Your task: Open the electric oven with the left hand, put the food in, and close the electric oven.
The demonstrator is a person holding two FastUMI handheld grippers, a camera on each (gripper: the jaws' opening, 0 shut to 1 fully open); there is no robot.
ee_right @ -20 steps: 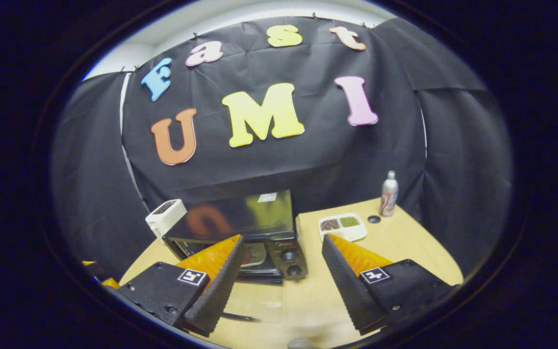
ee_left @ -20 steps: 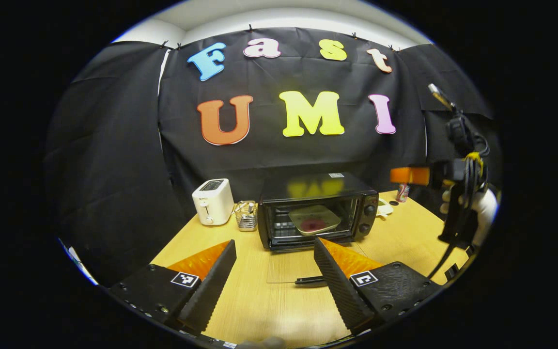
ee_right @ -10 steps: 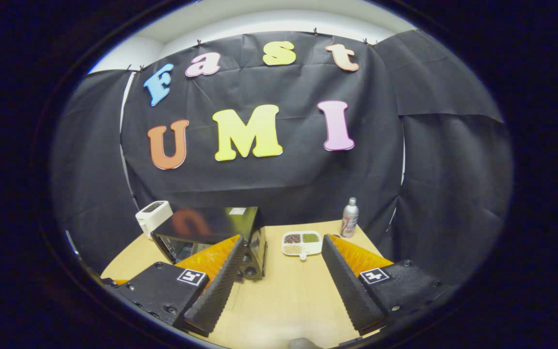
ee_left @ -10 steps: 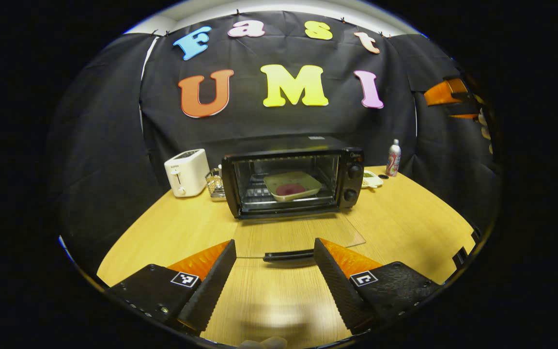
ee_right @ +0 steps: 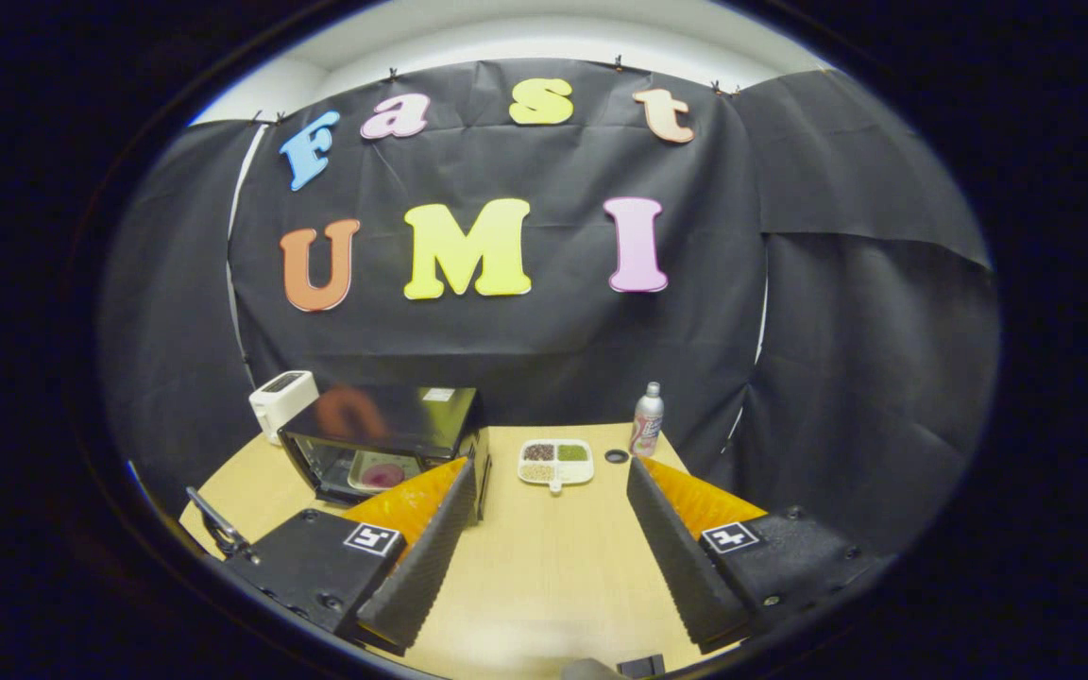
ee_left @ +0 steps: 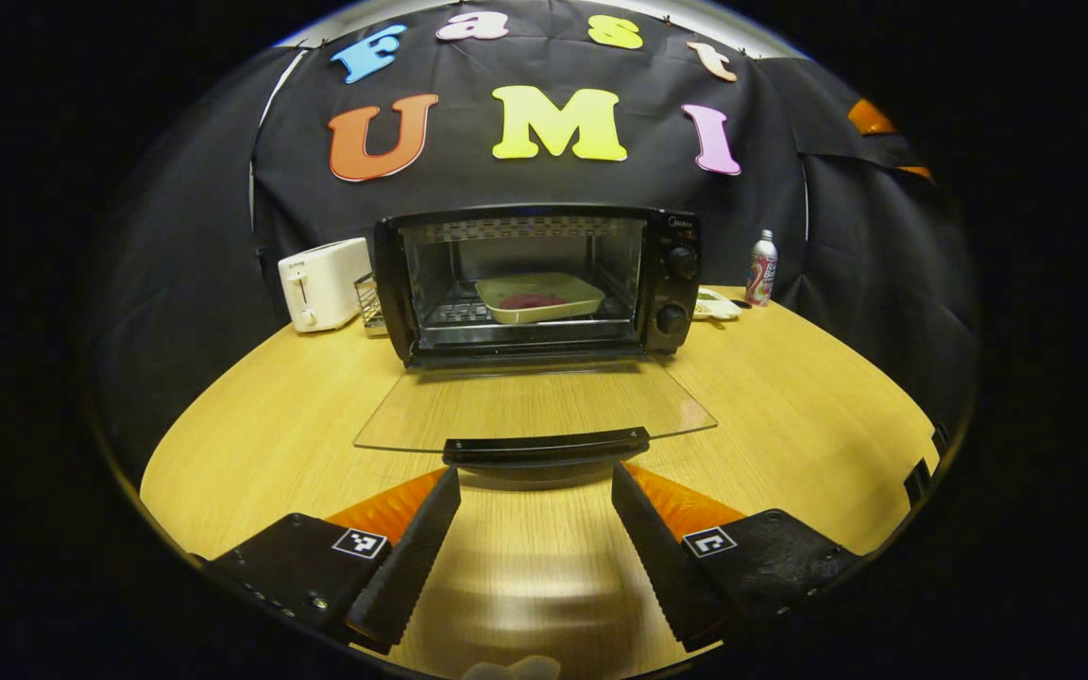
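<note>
The black electric oven point(ee_left: 535, 283) stands on the wooden table with its glass door point(ee_left: 535, 406) folded down flat. A tray of reddish food point(ee_left: 538, 297) rests on the rack inside. The door's black handle point(ee_left: 546, 446) lies just beyond my left gripper point(ee_left: 535, 515), which is open and low over the table, nothing between its fingers. My right gripper point(ee_right: 544, 529) is open and held higher, right of the oven point(ee_right: 379, 439), where the food tray point(ee_right: 376, 472) shows inside.
A white toaster point(ee_left: 322, 281) and a wire basket point(ee_left: 369, 302) stand left of the oven. A divided white dish point(ee_right: 555, 461), a small dark lid point(ee_right: 616, 456) and a bottle point(ee_right: 646, 420) sit to its right. Bare tabletop point(ee_left: 790, 397) spreads on both sides.
My left gripper has dropped lower and moved in toward the door handle, so the oven front looks bigger. The right gripper has drawn back and away from the oven to the right.
</note>
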